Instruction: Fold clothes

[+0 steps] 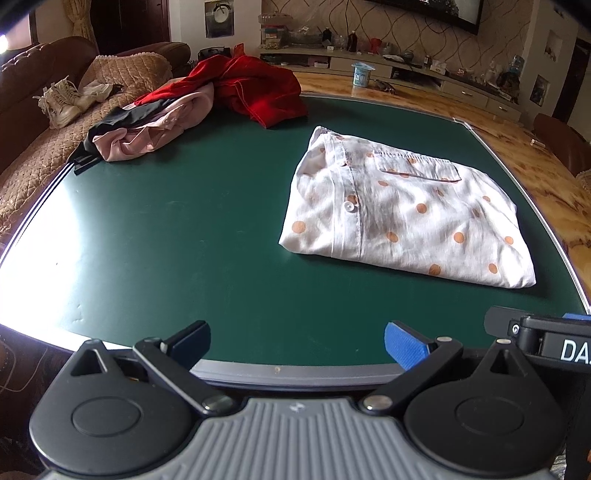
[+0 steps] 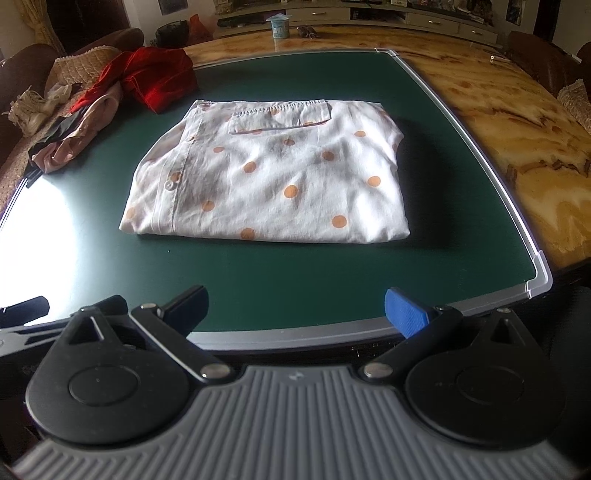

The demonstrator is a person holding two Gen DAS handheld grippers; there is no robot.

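A white shirt with orange dots [image 1: 402,214] [image 2: 273,177] lies folded into a flat rectangle on the green mat [image 1: 184,221] [image 2: 258,273], pocket side up. My left gripper [image 1: 295,345] hovers open over the mat's near edge, well short of the shirt and to its left. My right gripper [image 2: 295,308] is open too, empty, just in front of the shirt's near fold. Part of the right gripper's body [image 1: 546,336] shows at the right edge of the left wrist view. A heap of unfolded clothes, red [image 1: 255,86] [image 2: 155,75], pink [image 1: 155,125] [image 2: 85,129] and black, sits at the mat's far left corner.
The mat lies on a marbled brown table [image 1: 517,166] [image 2: 498,110] with a small white cup [image 1: 362,73] [image 2: 280,26] at its far side. A brown sofa with a quilted cover [image 1: 44,147] and pale shoes [image 1: 61,101] stands to the left. Shelves with bottles line the back wall.
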